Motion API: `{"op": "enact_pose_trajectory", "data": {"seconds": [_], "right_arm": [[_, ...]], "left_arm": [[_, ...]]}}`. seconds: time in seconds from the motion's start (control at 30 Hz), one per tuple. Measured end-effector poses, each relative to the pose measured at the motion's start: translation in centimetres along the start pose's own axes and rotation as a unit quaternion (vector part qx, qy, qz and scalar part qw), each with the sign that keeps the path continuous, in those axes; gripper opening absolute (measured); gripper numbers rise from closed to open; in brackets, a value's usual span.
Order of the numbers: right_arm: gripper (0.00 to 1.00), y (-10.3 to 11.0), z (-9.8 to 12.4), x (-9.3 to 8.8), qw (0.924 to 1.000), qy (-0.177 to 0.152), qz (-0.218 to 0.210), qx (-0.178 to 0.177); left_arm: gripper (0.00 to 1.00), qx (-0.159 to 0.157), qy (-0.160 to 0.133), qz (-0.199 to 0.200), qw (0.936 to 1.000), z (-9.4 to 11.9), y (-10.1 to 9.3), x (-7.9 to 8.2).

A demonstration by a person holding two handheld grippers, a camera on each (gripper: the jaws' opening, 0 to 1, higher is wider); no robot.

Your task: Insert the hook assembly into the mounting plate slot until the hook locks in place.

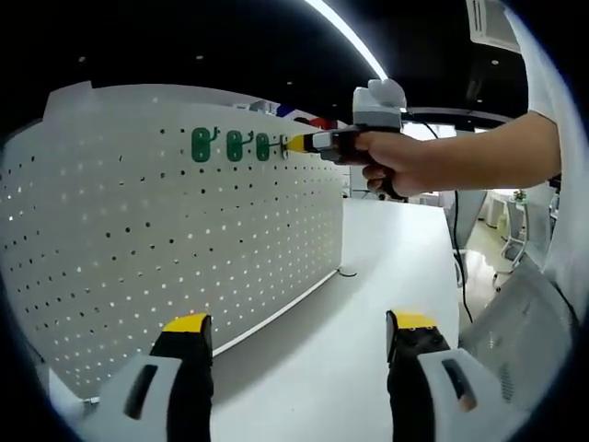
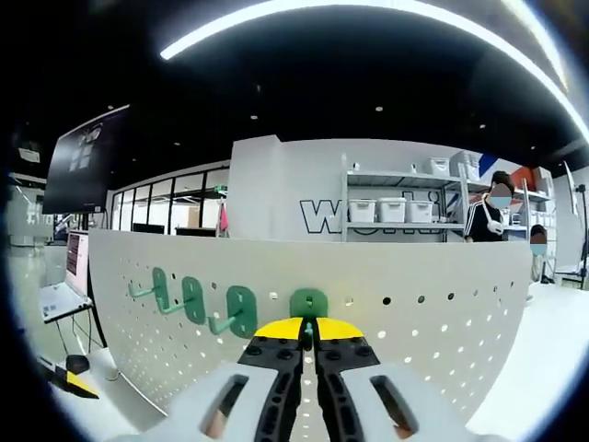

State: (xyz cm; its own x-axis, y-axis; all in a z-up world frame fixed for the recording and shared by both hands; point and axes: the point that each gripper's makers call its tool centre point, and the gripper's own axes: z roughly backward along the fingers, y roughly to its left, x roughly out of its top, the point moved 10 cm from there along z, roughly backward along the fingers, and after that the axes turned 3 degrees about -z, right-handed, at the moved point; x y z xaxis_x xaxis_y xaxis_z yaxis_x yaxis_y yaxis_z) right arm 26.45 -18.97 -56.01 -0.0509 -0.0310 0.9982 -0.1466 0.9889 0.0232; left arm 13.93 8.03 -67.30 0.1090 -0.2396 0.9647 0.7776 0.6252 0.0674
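Right gripper view: right gripper (image 2: pixel 309 333), jaws pinched on the fourth green plastic hook (image 2: pixel 308 304), presses it against the white perforated mounting board (image 2: pixel 442 304) for slot insertion; left gripper (image 1: pixel 299 336) idles wide.

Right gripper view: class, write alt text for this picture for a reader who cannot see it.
The right gripper, its yellow-tipped jaws shut on a green hook, holds it against a white pegboard. Three more green hooks hang in a row to its left. Behind the board stand shelves with white bins.
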Motion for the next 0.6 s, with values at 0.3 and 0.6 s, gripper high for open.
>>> {"op": "enact_pose_trajectory", "data": {"seconds": [0.3,0.6], "right_arm": [[0.01,0.52,-0.17,-0.26,0.9996,-0.002,0.009,-0.026],[0.01,0.34,-0.18,-0.34,0.9997,-0.005,0.007,-0.024]], "left_arm": [[0.79,0.003,0.001,0.002,1.0000,0.13,0.02,-0.28],[0.78,0.002,0.001,0.000,1.0000,0.11,-0.27,-0.22]]}}
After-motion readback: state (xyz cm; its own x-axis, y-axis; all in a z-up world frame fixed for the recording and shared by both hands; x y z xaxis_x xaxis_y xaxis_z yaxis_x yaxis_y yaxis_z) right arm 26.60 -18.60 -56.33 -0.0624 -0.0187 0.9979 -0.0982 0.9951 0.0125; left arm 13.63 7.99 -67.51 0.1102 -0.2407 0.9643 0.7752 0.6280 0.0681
